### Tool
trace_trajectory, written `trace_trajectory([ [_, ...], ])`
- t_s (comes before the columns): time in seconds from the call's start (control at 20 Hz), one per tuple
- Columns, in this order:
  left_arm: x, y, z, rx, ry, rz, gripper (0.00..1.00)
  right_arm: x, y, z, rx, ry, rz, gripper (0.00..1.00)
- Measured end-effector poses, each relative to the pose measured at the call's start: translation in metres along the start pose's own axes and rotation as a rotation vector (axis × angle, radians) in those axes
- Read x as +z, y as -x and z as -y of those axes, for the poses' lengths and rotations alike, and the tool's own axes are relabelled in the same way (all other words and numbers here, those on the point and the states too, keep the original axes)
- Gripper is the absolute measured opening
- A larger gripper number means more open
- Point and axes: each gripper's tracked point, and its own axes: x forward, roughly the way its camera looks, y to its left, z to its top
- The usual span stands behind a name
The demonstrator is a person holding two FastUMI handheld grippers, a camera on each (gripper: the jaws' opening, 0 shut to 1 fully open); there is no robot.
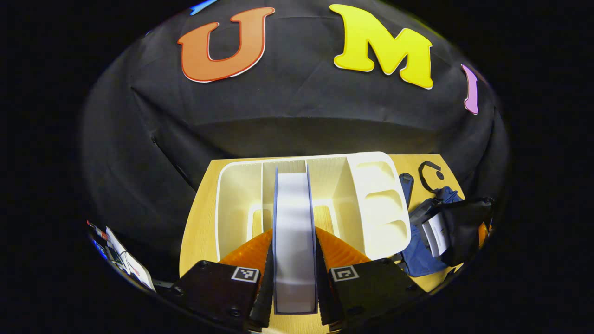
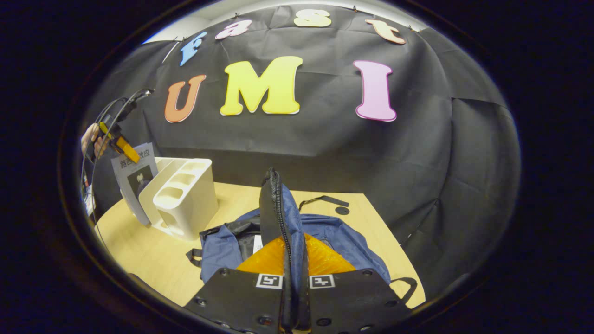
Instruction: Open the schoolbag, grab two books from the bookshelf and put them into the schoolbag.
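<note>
Book [image 1: 294, 232] page-edge in left gripper view, its cover in right

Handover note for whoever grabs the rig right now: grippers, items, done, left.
Left gripper: shut on a book, held above the white bookshelf; the right gripper view shows it lifted beside the shelf.
Right gripper: shut on the schoolbag flap edge with the zipper, holding it upright.
Schoolbag lies on the wooden table, right of the shelf, unzipped; something white, perhaps a book, shows in its opening.
Done: bag open, one book gripped.
Left: carry this book into the bag; check whether the white thing is the other book.
</note>
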Motion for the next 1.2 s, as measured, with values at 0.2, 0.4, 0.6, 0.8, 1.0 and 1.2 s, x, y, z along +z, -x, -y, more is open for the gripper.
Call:
trace_trajectory([
  [0.2,-0.032,0.025,-0.005,-0.010,0.058,0.003,0.42,0.002,-0.001,-0.003,0.022,-0.011,0.005,0.06],
  [0.4,-0.068,0.045,-0.014,-0.039,0.172,-0.001,0.42,0.006,-0.004,-0.005,0.022,0.005,0.003,0.06],
  [0.6,-0.097,0.067,-0.033,-0.088,0.283,0.031,0.42,0.007,-0.003,-0.008,0.029,0.005,0.009,0.06],
  [0.8,-0.124,0.085,-0.047,-0.146,0.446,0.059,0.42,0.001,-0.009,-0.011,0.035,-0.010,-0.016,0.06],
  [1.0,-0.153,0.099,-0.039,-0.288,0.603,0.069,0.42,0.006,-0.009,-0.014,0.018,-0.001,-0.024,0.06],
  [1.2,-0.176,0.106,-0.014,-0.459,0.684,0.078,0.46,0.008,-0.011,-0.021,-0.017,0.006,-0.053,0.06],
])
